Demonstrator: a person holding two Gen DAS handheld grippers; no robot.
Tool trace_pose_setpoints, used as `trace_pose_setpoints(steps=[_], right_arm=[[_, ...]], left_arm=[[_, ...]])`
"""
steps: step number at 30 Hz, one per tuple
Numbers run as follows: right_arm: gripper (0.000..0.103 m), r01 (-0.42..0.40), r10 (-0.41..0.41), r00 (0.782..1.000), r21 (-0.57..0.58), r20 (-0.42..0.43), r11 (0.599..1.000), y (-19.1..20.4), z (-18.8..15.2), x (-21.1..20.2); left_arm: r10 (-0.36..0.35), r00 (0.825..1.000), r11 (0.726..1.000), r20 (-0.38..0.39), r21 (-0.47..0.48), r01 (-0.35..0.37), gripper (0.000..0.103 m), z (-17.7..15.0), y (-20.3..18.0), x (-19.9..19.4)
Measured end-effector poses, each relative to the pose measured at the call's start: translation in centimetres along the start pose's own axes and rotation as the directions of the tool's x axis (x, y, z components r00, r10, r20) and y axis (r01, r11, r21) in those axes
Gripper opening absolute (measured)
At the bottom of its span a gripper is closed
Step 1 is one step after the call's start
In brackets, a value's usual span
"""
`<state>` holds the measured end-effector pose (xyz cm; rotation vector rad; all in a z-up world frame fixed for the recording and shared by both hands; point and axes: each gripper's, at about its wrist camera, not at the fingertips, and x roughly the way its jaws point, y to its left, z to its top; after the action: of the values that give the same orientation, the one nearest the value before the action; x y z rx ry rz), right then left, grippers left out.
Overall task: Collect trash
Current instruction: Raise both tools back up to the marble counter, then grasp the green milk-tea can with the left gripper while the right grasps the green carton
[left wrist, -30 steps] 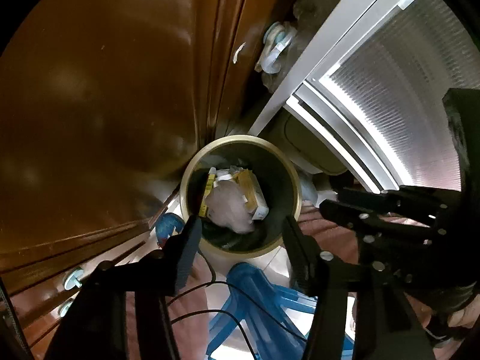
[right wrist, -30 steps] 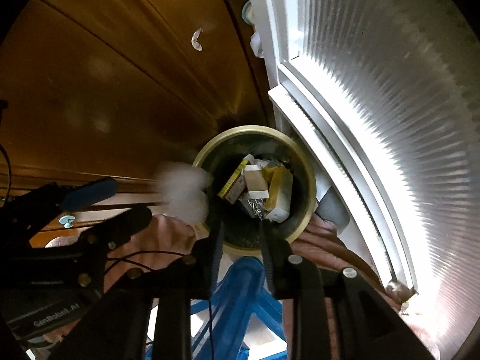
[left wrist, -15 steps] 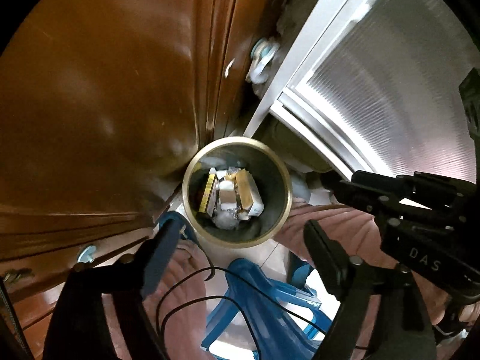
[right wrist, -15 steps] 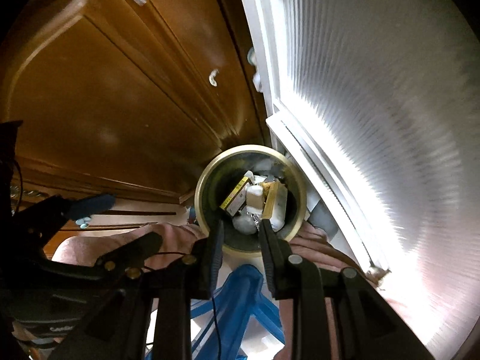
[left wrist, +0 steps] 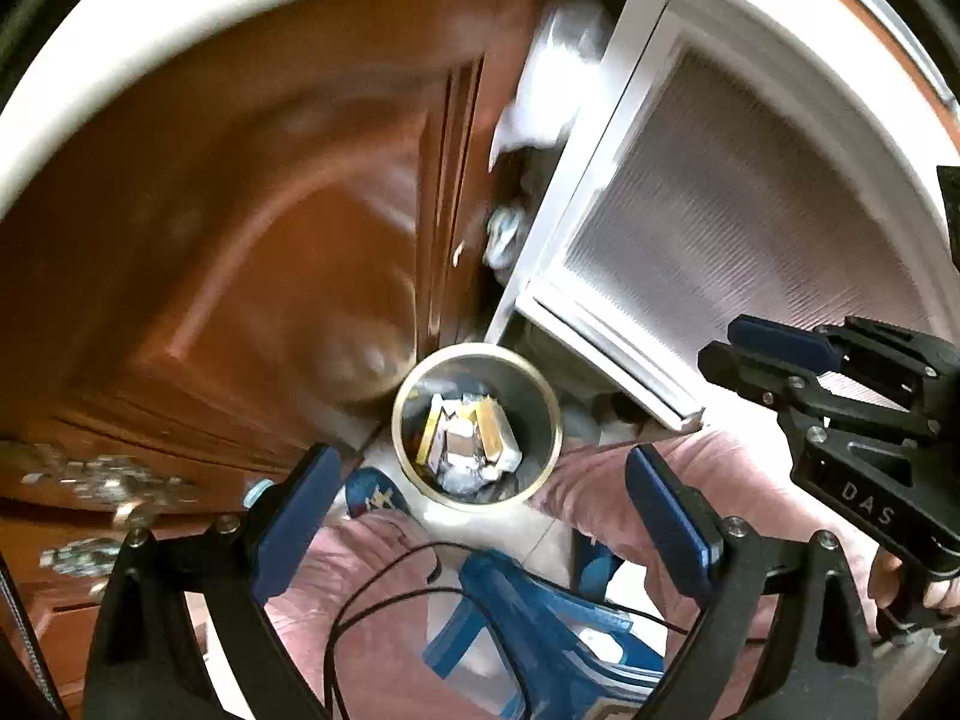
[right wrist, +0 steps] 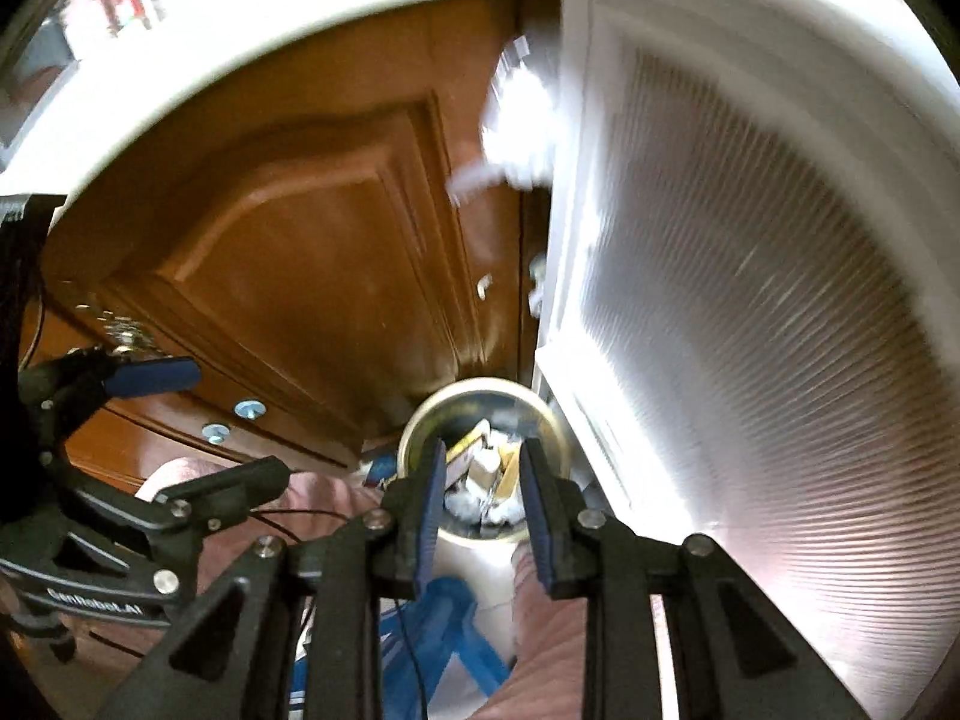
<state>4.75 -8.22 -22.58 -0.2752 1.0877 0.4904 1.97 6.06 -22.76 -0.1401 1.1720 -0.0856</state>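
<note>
Between my left fingers (left wrist: 480, 516), which are spreading wide with nothing pressed between the blue pads, black cables (left wrist: 384, 600) loop over my pink-trousered lap (left wrist: 360, 576). A blue plastic stool (left wrist: 522, 618) sits at six o'clock below them. My right fingers (right wrist: 483, 501) stand narrow, a slim gap between the pads and nothing gripped in it that I can see; through that gap I look down into the bin.

Just past both sets of fingers, at the centre of the left view and slightly toward five o'clock in the right view, stands the round metal waste bin with a brass-coloured rim (left wrist: 558, 420). It holds the collected trash (left wrist: 468, 444): yellow and white cartons and crumpled white paper, piled together inside. A blue slipper with a pale pattern (left wrist: 372, 495) lies at eight o'clock of the bin, just beside it.

Toward nine o'clock beyond the bin rises a brown panelled wooden cabinet door (left wrist: 252, 252), with metal handles (left wrist: 102, 486) lower at its left edge. Toward two o'clock stands a white-framed panel of ribbed frosted glass (left wrist: 738, 204). In the narrow gap between door and panel, at twelve o'clock, hangs something white and blurred (left wrist: 546, 90); I cannot tell what it is.
</note>
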Motion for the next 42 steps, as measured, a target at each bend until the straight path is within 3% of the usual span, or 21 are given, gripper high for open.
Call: trace_pose_setpoints(steps=[11,16,24,30,39,42], right_arm=[[0.026,-0.013,0.021,0.98,-0.04,0.199,0.999,1.3,2.2,-10.5],[0.026,-0.026,0.034,0.965,-0.034,0.259,0.999,0.1,4.7,-14.4],[0.039,-0.023,0.01,0.935,0.031,0.354,0.999,-4.9,10.8,-19.6],[0.044,0.003,-0.065,0.928,0.168,0.366,0.986,-12.4,15.9,-20.2],[0.048,0.082,-0.218,0.918,0.378,0.332,0.922,-22.4,22.5,-14.4],[0.058,0.087,-0.245,0.918,0.445,0.312,0.892,-24.9,24.2,-11.8]], left_arm=[[-0.014,0.985,0.999,0.173,0.05,0.005,0.095,3.2,-1.8,-11.4],[-0.033,0.971,0.99,0.238,0.141,-0.001,0.095,6.8,-3.6,-16.0],[-0.075,0.96,0.967,0.269,0.255,0.004,0.095,14.6,-6.9,-20.0],[-0.108,0.963,0.958,0.248,0.284,0.034,0.095,23.0,-9.6,-18.6],[-0.106,0.964,0.954,0.245,0.299,0.029,0.095,34.3,-15.3,-11.8],[-0.089,0.96,0.955,0.267,0.297,0.006,0.095,37.8,-16.5,-9.0]])
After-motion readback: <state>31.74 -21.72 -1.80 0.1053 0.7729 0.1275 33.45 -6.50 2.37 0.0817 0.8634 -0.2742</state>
